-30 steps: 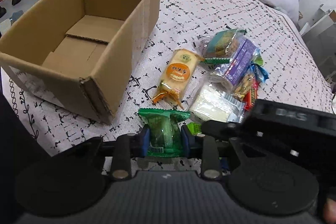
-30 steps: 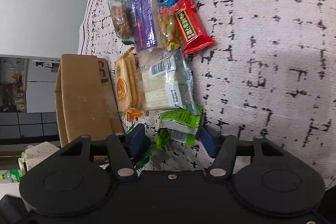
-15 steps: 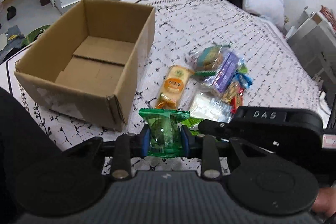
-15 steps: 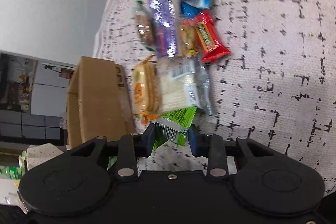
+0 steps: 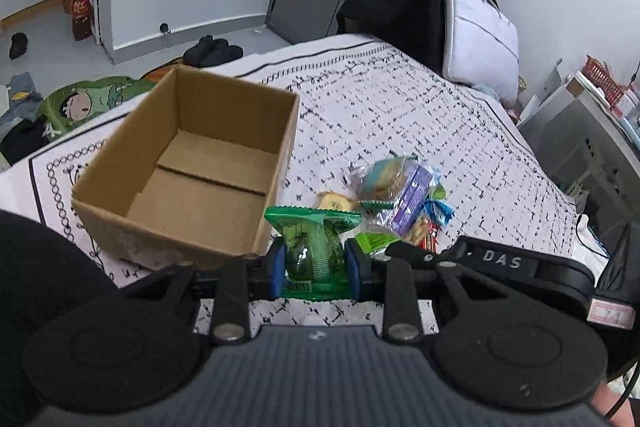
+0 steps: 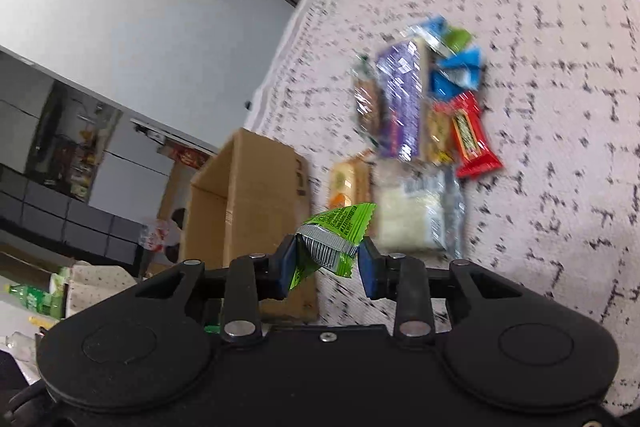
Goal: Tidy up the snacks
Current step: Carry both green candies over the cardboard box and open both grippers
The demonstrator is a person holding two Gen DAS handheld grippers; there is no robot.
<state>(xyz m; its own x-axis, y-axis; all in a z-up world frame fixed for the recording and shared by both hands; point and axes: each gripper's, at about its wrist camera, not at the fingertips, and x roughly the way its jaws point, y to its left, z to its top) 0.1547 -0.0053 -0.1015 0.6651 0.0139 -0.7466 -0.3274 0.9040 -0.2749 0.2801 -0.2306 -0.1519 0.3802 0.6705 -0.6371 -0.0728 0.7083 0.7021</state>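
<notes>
My left gripper (image 5: 315, 269) is shut on a dark green snack packet (image 5: 314, 247), held above the bed just right of the open cardboard box (image 5: 192, 163). In the right wrist view my right gripper (image 6: 330, 263) is shut on a lime green packet (image 6: 340, 231) with a barcode, lifted off the bedspread. The rest of the snack pile (image 6: 420, 131) lies on the bed: a purple pack, blue packets, a red bar (image 6: 472, 139), a white pack (image 6: 416, 215) and an orange biscuit pack. The right gripper's black body (image 5: 500, 263) shows beside the left one.
The box (image 6: 244, 203) is empty and stands near the bed's left edge. A white pillow (image 5: 476, 35) and dark clothes lie at the head of the bed. Shoes and bags sit on the floor beyond. Patterned bedspread (image 5: 400, 115) extends past the pile.
Both grippers have risen with their packets, so box and pile look smaller. The right jaws closed on the lime packet and lifted it off the bed.
</notes>
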